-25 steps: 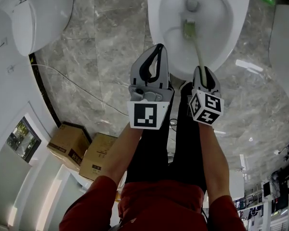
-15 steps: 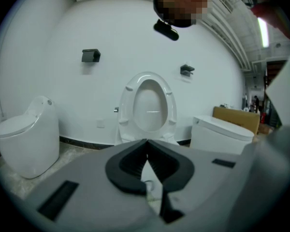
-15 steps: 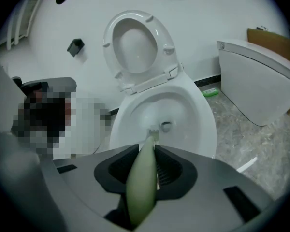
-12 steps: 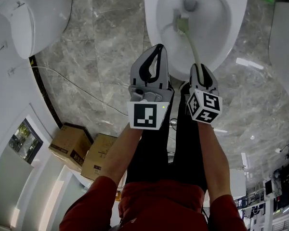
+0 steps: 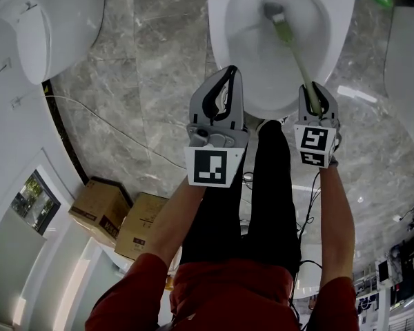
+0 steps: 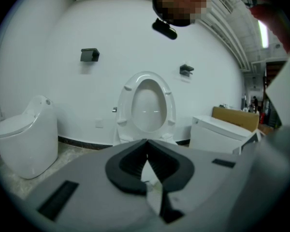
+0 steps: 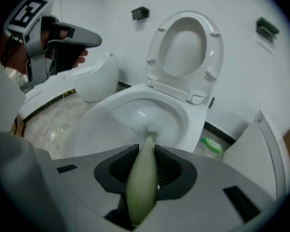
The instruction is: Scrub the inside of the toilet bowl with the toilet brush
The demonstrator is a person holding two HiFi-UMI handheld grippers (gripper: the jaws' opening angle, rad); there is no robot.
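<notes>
While I look down in the head view, my right gripper [image 5: 316, 94] is clamped on the toilet brush [image 5: 294, 43] handle, with the brush head deep in the toilet bowl [image 5: 252, 43]; I judge scrubbing is under way. My left gripper [image 5: 228, 74] hangs outside the rim [image 5: 216, 40]. In the left gripper view its jaws meet on nothing. The right gripper view shows open bowl wall either side, so next I should press and circle while keeping the handle off the rim.
</notes>
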